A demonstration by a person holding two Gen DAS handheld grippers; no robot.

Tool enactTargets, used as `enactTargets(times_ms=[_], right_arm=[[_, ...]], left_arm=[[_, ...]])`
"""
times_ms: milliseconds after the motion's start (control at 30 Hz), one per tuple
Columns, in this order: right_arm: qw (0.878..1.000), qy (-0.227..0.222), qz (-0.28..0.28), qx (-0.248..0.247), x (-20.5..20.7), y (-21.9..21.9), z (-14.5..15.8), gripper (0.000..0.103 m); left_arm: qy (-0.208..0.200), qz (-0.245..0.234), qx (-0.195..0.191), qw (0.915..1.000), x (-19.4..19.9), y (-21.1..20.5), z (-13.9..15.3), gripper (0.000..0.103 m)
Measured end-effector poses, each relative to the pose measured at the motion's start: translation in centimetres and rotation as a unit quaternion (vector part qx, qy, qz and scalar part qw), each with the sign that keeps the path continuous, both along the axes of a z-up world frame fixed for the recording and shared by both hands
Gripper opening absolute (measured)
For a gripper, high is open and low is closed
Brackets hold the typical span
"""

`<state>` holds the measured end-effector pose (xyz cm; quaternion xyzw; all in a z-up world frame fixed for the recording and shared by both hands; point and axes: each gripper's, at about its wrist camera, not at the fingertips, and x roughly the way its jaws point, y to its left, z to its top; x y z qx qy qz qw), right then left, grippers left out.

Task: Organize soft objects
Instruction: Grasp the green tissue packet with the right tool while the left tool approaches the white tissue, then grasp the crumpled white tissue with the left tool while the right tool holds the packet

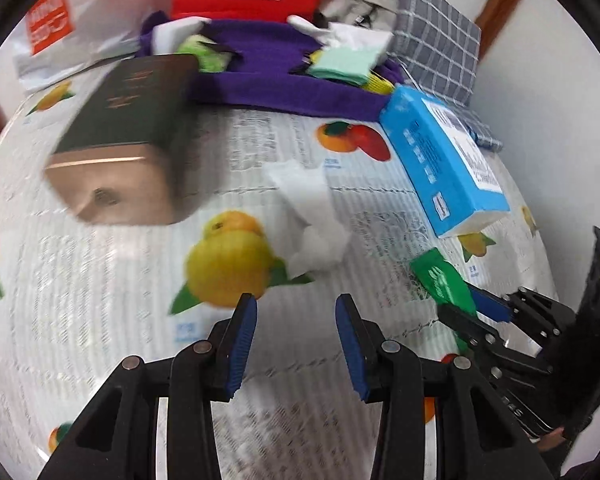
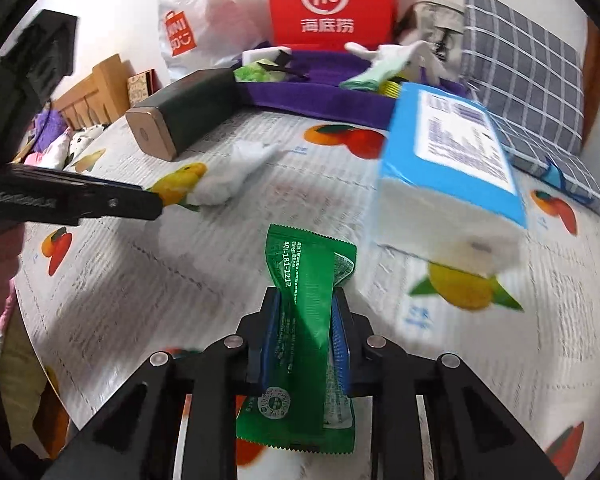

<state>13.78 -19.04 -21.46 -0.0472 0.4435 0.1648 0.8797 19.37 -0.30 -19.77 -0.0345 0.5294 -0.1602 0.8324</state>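
From the left wrist camera, the left gripper (image 1: 296, 340) hangs over the fruit-printed tablecloth (image 1: 100, 280) with its blue-padded jaws apart and nothing between them. Just ahead of the fingertips lies a crumpled white tissue (image 1: 312, 220) — near, but not touched. To the right, the right gripper (image 1: 474, 312) pinches a green sachet (image 1: 444, 280), beside a blue tissue pack (image 1: 440, 164). A dark box with a gold end (image 1: 116, 148) lies to the left, and a purple tray (image 1: 284, 92) holding small soft items (blurred) sits at the back.

From the right wrist camera, the right gripper (image 2: 306, 332) is clamped on the green sachet (image 2: 308, 320), both pads pressing its middle — the packet runs lengthwise between the fingers, its top sticking out beyond the tips and its bottom trailing towards the camera. The blue tissue pack (image 2: 452, 172) lies just ahead to the right. The white tissue (image 2: 232, 176) lies further off on the left, close to the tip of the left gripper (image 2: 152, 204), whose jaws cannot be judged here.
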Motion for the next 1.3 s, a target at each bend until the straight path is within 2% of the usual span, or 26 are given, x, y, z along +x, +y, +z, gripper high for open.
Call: enactTargets(times_ms=[67, 133, 367, 533, 600, 833, 1067, 1133, 1300], right_arm=[[1.0, -0.001, -0.005, 0.005, -0.5, -0.8, -0.1, 0.025], [1.0, -0.007, -0.005, 0.011, -1.1, -1.6, -0.3, 0.025], [0.999, -0.015, -0.021, 0.029, -1.2, -3.8, -0.4, 0.025], [0.998, -0.018, -0.042, 0.035, -1.3, -4.7, -0.4, 0.025], [0.998, -0.016, -0.047, 0.034, -1.2, -4.9, -0.3, 0.025], [0.997, -0.009, -0.08, 0.02, -1.3, -5.8, 0.0, 0.026], [0.995, -0.003, -0.096, 0.028, -2.3, -6.2, 0.4, 0.025], [0.995, -0.004, -0.098, 0.033, -2.6, -6.1, 0.8, 0.025], [0.994, -0.021, -0.099, 0.038, -3.4, -5.6, 2.7, 0.025]], left_arm=[[0.001, -0.008, 0.01, 0.9999, 0.5, -1.0, -0.7, 0.039], [-0.016, -0.012, 0.019, 0.9996, 0.9, -1.7, -0.8, 0.039], [-0.02, -0.023, 0.045, 0.9985, 2.8, -4.1, -0.8, 0.039], [-0.054, -0.039, 0.103, 0.9925, 2.9, -6.5, -1.0, 0.036], [-0.056, -0.046, 0.095, 0.9929, 2.7, -7.0, -0.9, 0.021], [-0.049, -0.037, 0.092, 0.9939, 2.3, -7.0, -0.5, 0.018], [-0.059, -0.031, 0.084, 0.9943, -0.9, -5.6, 1.1, 0.018], [-0.06, -0.03, 0.073, 0.9951, -1.6, -5.1, 1.8, 0.018], [-0.081, -0.021, 0.082, 0.9931, -3.0, -4.1, 3.5, 0.018]])
